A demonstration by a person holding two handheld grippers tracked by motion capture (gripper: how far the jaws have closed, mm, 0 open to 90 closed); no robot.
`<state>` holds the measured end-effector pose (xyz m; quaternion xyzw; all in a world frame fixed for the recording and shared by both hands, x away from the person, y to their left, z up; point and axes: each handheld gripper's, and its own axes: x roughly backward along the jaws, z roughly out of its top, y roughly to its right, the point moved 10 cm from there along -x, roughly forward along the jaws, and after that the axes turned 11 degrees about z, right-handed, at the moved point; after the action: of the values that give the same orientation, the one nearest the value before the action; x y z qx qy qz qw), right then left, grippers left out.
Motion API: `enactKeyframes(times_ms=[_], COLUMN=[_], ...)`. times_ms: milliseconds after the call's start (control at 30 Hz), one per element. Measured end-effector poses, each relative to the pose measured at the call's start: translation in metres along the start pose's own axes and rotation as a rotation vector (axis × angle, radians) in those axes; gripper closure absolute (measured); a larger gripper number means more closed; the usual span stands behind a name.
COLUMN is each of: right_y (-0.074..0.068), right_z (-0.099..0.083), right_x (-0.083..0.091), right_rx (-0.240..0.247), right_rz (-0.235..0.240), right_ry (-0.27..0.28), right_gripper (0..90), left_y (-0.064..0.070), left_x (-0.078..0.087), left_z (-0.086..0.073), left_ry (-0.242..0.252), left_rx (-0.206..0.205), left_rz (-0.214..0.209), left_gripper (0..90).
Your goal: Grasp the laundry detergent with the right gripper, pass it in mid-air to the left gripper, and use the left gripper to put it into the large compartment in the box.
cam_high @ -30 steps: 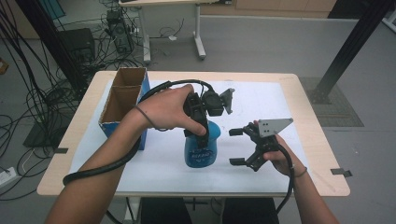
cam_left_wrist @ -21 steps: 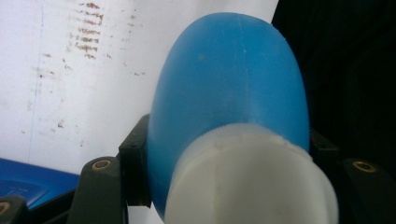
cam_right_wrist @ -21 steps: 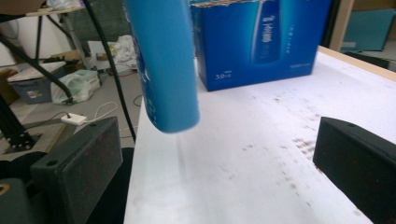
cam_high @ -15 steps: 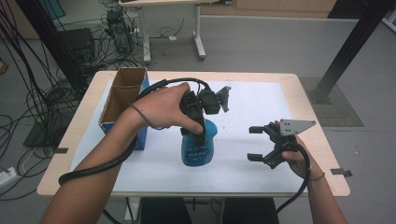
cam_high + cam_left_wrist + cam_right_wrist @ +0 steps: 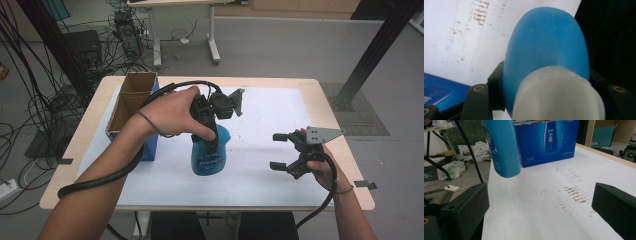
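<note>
the left gripper (image 5: pixel 212 142) clamps the blue bottle (image 5: pixel 207 157) by its neck, lifting it clear of the desk (image 5: pixel 280 175) near the front edge; the right gripper (image 5: pixel 285 150) waits wide open, empty, by the right edge.

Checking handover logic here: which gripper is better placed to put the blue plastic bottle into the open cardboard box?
Left. The left gripper already clamps the blue plastic bottle beside the open cardboard box; the right gripper hangs open, apart.

Grey floor (image 5: pixel 280 55), tangled cables (image 5: pixel 35 100)
</note>
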<state>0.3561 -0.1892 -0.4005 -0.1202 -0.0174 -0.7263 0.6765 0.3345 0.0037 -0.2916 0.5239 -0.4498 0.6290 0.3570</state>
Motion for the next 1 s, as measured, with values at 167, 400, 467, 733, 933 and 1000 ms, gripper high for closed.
enactKeyframes(times_ms=[167,400,467,733,933,1000], right_y=[0.002,0.005,0.005,0.007,0.007,0.006], right_z=[-0.002,-0.002,-0.002,-0.001,-0.001,-0.001], right_x=[0.000,-0.002,-0.003,-0.004,-0.005,-0.005], right_rx=[-0.009,-0.015,-0.015,-0.015,-0.017,-0.017], right_rz=[-0.002,-0.002,-0.001,-0.001,0.000,0.002], right_ry=[-0.006,-0.003,-0.005,-0.005,0.003,0.002], right_gripper=[1.1,1.1,1.1,1.1,1.1,1.1], left_y=[-0.007,-0.020,-0.024,-0.038,-0.052,-0.059], left_x=[0.009,0.024,0.029,0.042,0.053,0.057], left_z=[0.001,0.008,0.010,0.016,0.020,0.021], left_ry=[-0.007,0.013,0.017,0.010,0.015,0.021], left_rx=[0.029,0.092,0.113,0.183,0.250,0.275], left_rz=[0.017,0.047,0.052,0.062,0.083,0.093], left_gripper=[37.5,37.5,37.5,37.5,37.6,37.5])
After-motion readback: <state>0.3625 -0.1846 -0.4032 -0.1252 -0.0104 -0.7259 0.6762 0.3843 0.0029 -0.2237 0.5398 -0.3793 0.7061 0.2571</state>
